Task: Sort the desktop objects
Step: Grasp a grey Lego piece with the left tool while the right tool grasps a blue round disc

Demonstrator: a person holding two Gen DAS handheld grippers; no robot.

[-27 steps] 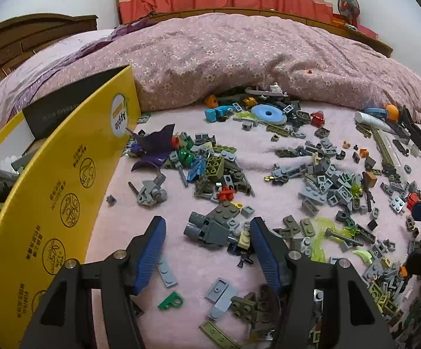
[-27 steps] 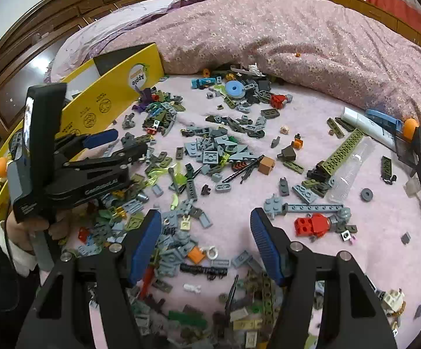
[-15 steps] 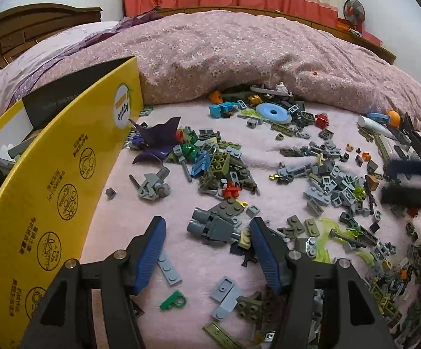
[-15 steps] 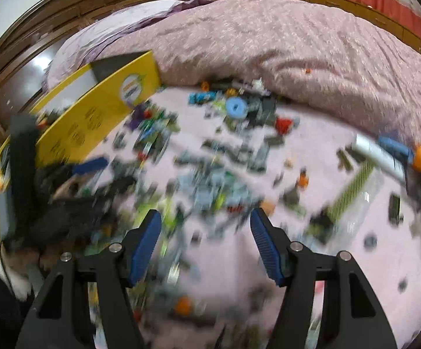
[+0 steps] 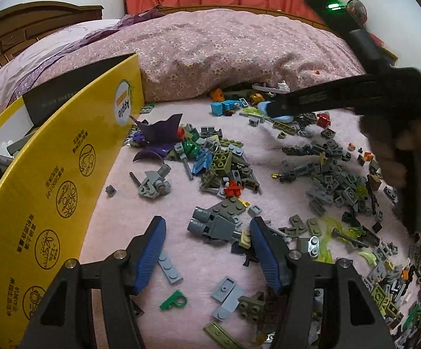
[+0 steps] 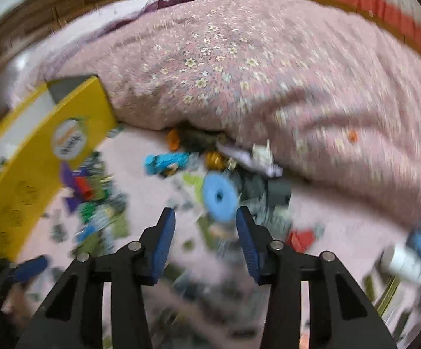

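Loose building bricks lie scattered over a pink bedspread (image 5: 123, 203). My left gripper (image 5: 207, 250) hangs open low over it, and a grey brick assembly (image 5: 213, 225) sits just ahead between its fingertips, untouched. My right gripper (image 6: 204, 224) is open with nothing between its blue pads, in a blurred view. A round blue disc (image 6: 219, 193) lies just beyond its tips. In the left wrist view the right gripper's black body (image 5: 356, 99) reaches in from the upper right, held by a hand (image 5: 385, 151), with its tip over the blue disc (image 5: 280, 117).
A yellow cardboard box (image 5: 50, 189) stands along the left, with bricks inside it. A rumpled floral quilt (image 5: 225, 52) rises behind the bricks. A purple winged piece (image 5: 158, 133) and a dense grey heap (image 5: 332, 180) lie mid-field. A white tube (image 6: 402, 261) lies at the right.
The right gripper has swung up and forward toward the blue disc at the quilt's foot, and its jaws have narrowed. It now crosses the left wrist view. The left gripper has barely moved.
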